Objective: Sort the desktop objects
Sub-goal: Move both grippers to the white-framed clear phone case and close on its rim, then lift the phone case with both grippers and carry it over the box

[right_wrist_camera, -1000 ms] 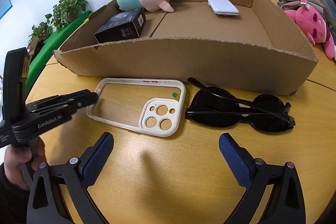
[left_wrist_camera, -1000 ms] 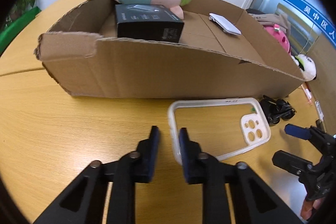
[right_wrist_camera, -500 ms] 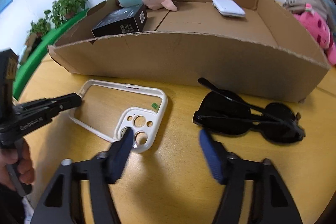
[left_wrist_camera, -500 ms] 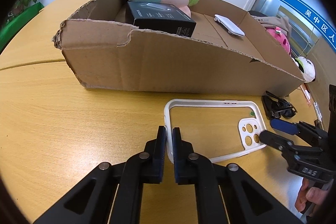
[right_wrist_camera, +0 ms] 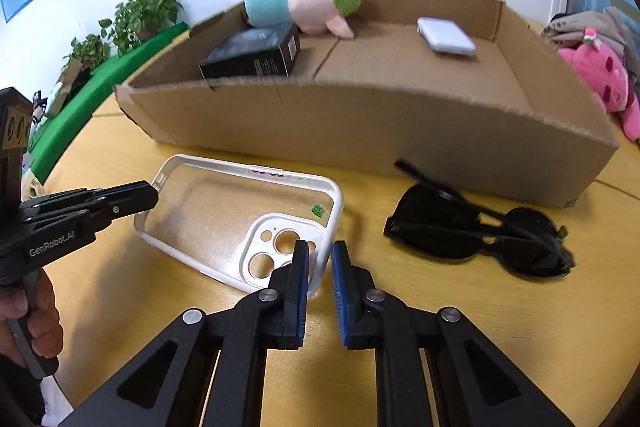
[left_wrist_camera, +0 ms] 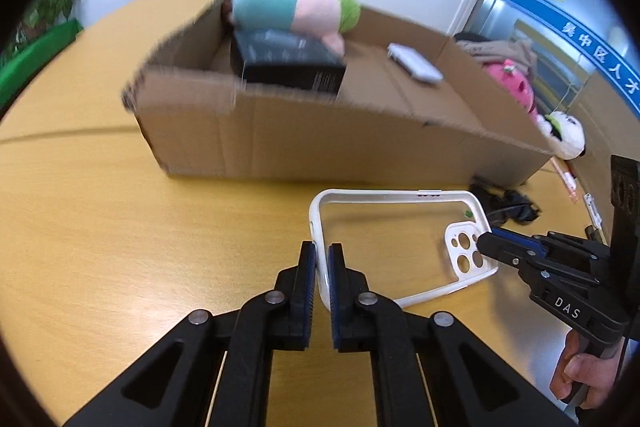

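A clear phone case [left_wrist_camera: 460,251] with a white rim lies on the wooden table in front of the cardboard box [left_wrist_camera: 320,147]. My left gripper [left_wrist_camera: 322,259] is shut on the rim of its plain end. The jaws of my right gripper [right_wrist_camera: 320,259] are closing on the rim at the camera-cutout end of the case [right_wrist_camera: 240,203], and that rim sits pinched between the pads. Each gripper shows in the other's view: the right one [left_wrist_camera: 486,243] reaches in from the right, the left one [right_wrist_camera: 148,195] from the left. Black sunglasses [right_wrist_camera: 460,231] lie folded to the right of the case.
Inside the box [right_wrist_camera: 360,123] are a teal, pink and green plush [left_wrist_camera: 288,3], a black carton [left_wrist_camera: 288,67] and a white power bank [left_wrist_camera: 416,67]. A pink plush [right_wrist_camera: 600,83] and a white one [left_wrist_camera: 564,135] lie beyond its right end. Potted plants stand at the far left.
The right gripper's jaws went from wide open to closed on the case's camera end. The left fingers narrowed onto the opposite rim, and the left gripper rose a little.
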The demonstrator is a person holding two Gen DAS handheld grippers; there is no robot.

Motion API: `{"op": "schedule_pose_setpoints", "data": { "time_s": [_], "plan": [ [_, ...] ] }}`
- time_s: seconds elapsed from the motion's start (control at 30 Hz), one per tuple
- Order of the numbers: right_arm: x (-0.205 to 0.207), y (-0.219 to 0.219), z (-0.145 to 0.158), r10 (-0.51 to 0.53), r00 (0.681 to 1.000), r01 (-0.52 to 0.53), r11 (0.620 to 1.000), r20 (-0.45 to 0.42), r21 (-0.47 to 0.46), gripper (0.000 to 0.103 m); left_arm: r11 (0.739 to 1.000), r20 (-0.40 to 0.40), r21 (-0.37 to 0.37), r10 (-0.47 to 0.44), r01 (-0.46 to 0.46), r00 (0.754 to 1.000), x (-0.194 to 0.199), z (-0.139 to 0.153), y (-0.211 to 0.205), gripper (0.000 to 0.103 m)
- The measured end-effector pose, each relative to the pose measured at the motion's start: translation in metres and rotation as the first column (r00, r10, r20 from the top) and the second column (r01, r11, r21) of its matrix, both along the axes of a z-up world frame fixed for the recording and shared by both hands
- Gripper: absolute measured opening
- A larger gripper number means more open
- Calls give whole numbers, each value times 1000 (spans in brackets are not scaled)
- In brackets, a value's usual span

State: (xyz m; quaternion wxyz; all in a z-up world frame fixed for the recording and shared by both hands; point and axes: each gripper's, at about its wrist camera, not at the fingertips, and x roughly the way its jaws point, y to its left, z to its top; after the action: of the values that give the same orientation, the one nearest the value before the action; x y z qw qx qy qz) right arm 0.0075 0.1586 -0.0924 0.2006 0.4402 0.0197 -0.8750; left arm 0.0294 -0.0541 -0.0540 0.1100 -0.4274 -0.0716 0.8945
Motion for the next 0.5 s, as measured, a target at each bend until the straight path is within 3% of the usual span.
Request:
{"op": "schedule_pose_setpoints", "data": {
  "time_s": [0.17,0.5],
  "plan": [
    [8,4,45,3,995,-7,999,-100,-33,13,1000,-104,3,14,-13,994,6,45,0,6],
    [-12,19,142,-43,949,23,997,-312,-69,11,999,-316,-27,-32,25,948,-20,146,23,6]
  ]
}}
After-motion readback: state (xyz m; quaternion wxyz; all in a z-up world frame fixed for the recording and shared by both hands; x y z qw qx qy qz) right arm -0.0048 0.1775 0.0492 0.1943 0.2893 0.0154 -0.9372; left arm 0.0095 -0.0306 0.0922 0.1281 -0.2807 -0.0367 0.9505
